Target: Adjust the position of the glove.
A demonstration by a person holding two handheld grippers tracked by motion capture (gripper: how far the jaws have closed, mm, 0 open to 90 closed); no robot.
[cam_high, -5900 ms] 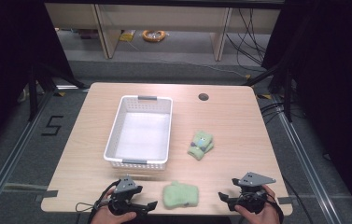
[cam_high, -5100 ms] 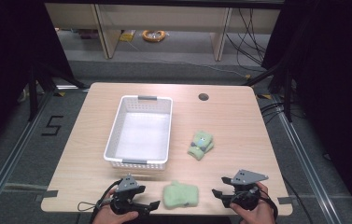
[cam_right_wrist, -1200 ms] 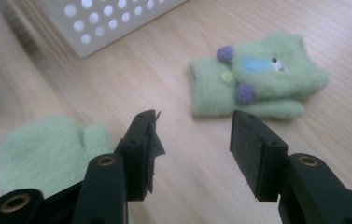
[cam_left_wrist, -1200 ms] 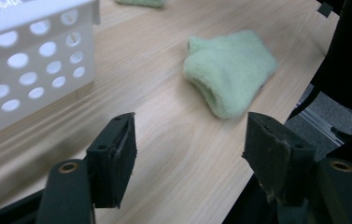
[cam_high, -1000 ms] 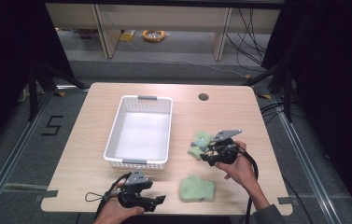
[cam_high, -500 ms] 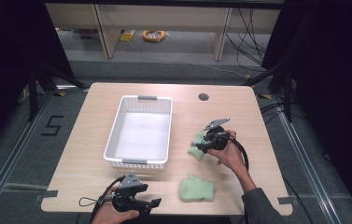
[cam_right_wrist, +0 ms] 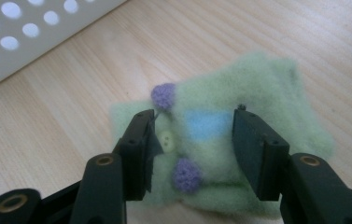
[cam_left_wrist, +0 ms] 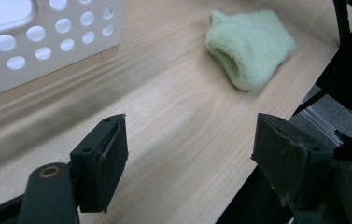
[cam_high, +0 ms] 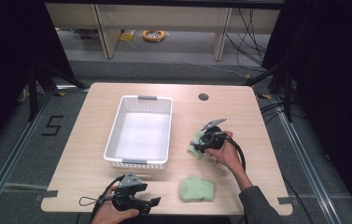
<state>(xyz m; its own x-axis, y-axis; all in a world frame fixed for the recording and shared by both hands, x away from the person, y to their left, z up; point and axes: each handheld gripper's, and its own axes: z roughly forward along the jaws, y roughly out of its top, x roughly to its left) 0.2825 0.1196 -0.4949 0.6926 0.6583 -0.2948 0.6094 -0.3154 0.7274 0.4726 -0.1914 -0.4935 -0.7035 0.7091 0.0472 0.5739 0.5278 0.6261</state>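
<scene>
The right gripper [cam_high: 200, 143] was down over a small green fleece piece [cam_right_wrist: 239, 140] that lay flat on the wooden table [cam_high: 257, 121], just beside the right wall of the white basket [cam_high: 141, 133]. In the right gripper view its jaws stood about half open on both sides of the cloth's middle and had just been closing. The fabric was between them, but I could not see the pads pressing it yet. The piece had two purple pompoms [cam_right_wrist: 163, 95], a pale button [cam_right_wrist: 166, 138] and a blue patch [cam_right_wrist: 206, 125] sewn on it.

I judged it very light, soft and limp, so it would fold and hang when lifted. It was not slippery and not fragile. A pinch into the thick middle, gathering some fabric, seemed safer than taking a thin edge.

The left gripper [cam_high: 138, 205] rested near the front edge of the table, jaws wide apart and holding nothing. A second green cloth [cam_high: 197, 189] lay ahead of it.
</scene>
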